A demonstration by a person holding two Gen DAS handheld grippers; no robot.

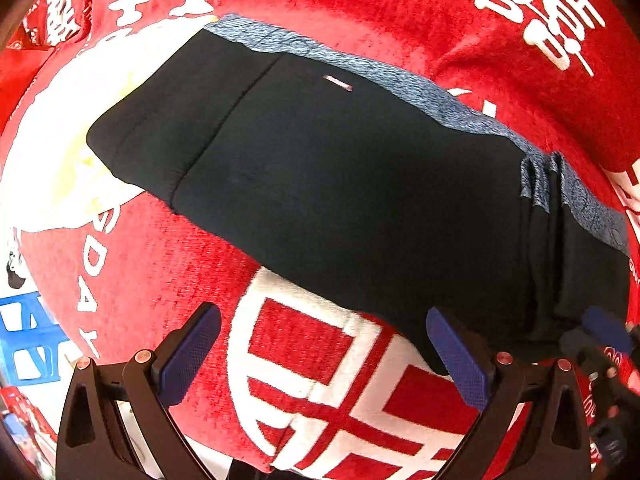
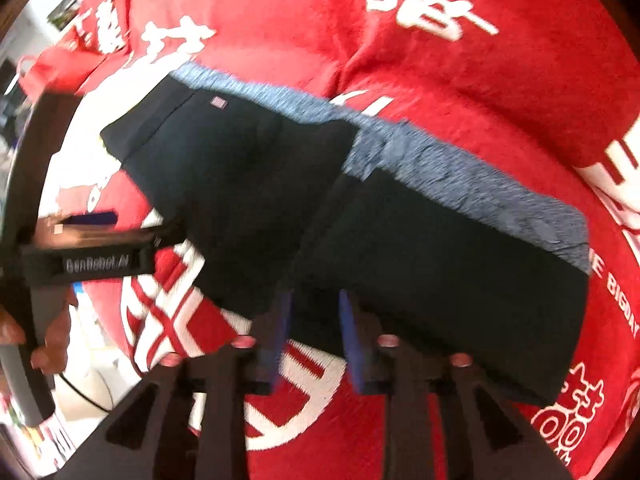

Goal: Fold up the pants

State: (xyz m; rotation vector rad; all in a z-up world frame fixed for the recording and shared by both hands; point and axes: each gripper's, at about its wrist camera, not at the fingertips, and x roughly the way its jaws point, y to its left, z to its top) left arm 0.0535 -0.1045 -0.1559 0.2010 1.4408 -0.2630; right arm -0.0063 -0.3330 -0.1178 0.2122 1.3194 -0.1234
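left tool spread wide, empty; right tool nearly pressed together at the pants' near edge, pinch unclear. pants lie mid red cloth, seemingly folded at least once; maybe one fold left.

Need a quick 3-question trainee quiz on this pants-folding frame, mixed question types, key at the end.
1. True or false: the left tongs grip the pants.
2. Which colour is the stripe along the far edge of the pants? A) green B) speckled blue-grey C) yellow
3. Fill in: the pants lie on a ____ cloth with white print.

Key
1. False: the left tongs are open over the cloth, at the near edge of the pants.
2. B.
3. Red.
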